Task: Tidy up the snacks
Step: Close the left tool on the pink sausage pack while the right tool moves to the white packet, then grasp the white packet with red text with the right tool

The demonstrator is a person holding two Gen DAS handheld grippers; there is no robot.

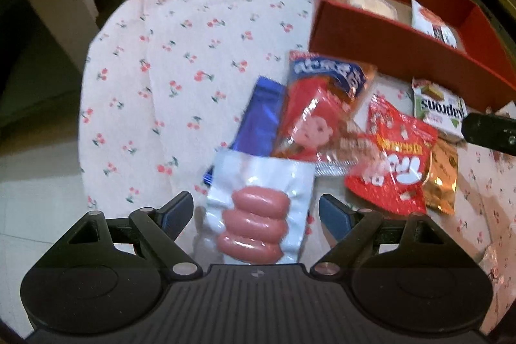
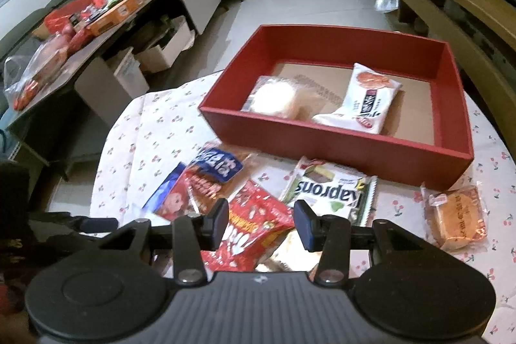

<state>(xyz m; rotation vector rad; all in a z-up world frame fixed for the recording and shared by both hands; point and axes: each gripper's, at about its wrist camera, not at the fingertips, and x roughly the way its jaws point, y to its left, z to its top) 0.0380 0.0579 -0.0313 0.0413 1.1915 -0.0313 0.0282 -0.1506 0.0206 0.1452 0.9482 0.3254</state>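
- Looking down my left gripper (image 1: 256,210), I see its jaws standing wide apart on either side of a vacuum pack of sausages (image 1: 258,220); neither pad touches the pack, which lies flat on the table (image 1: 180,54) with three pink sausages stacked inside.
- Just beyond the sausage pack lies a blue foil packet (image 1: 261,115), partly covered by a red packet with a cartoon face (image 1: 314,121).
- Right of those sits a red snack bag (image 1: 395,160), overlapping a gold foil packet (image 1: 441,176); a green-and-white wafer packet (image 1: 438,108) lies behind them, nearer the box.
- At upper right of my left view stands the red box (image 1: 380,44), open-topped, on the cherry-print cloth that covers the table.
- Turning to my right view, a cluttered side table (image 2: 96,31) with boxes and bags stands at far left, well apart from my work area.
- My right gripper (image 2: 261,221) hovers over the red snack bag with jaws partly apart; nothing is clamped between them, as far as I can tell.
- Inside the red box lie a round pale cake in clear wrap (image 2: 274,94) and, to its right, a white packet with a red print (image 2: 361,99).
- At far right, outside the box, a wrapped golden-brown cake (image 2: 454,221) rests on the cloth.
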